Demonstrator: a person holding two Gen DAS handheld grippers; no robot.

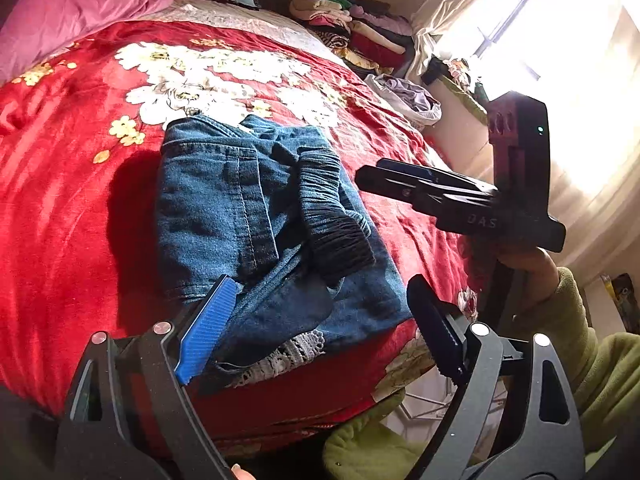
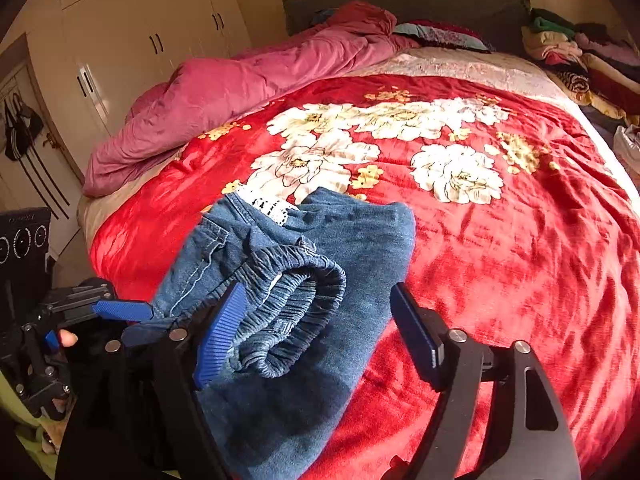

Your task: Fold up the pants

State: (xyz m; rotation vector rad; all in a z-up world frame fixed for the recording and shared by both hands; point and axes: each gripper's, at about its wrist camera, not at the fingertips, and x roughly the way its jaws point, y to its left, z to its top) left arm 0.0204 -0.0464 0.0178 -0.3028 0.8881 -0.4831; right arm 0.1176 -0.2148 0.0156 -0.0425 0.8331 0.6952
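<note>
- Folded blue jeans (image 1: 256,216) lay near the foot edge of a bed (image 2: 520,240) covered by a red flowered blanket (image 1: 72,200), the elastic waistband (image 2: 296,312) bunched on top and a strip of white lace (image 1: 288,354) showing at the near hem.
- Most of the blanket beyond and beside the jeans lay bare, giving wide room toward the headboard; a rumpled pink quilt (image 2: 248,84) ran along the far side of the bed.
- The left gripper (image 1: 320,320) pointed down at the near end of the jeans, jaws spread wide; its blue pad lay against the denim while the other finger stood over the blanket's edge, pinching nothing.
- The right gripper (image 2: 320,328) hovered over the jeans with its jaws parted. One blue pad rested beside the waistband and the opposite finger stood clear of the cloth, so nothing was clamped.
- In the left wrist view, the right gripper (image 1: 368,178) reached in from the window side, held by a hand (image 1: 528,276) in a green sleeve (image 1: 600,360).
- A stack of folded clothes (image 1: 352,28) sat past the far corner of the bed, near a bright window (image 1: 540,40).
- A white plastic bag (image 1: 408,100) with pale cloth in it sat at the bed's edge below that stack.
- Cream wardrobe doors (image 2: 152,40) lined the wall beyond the quilt.
</note>
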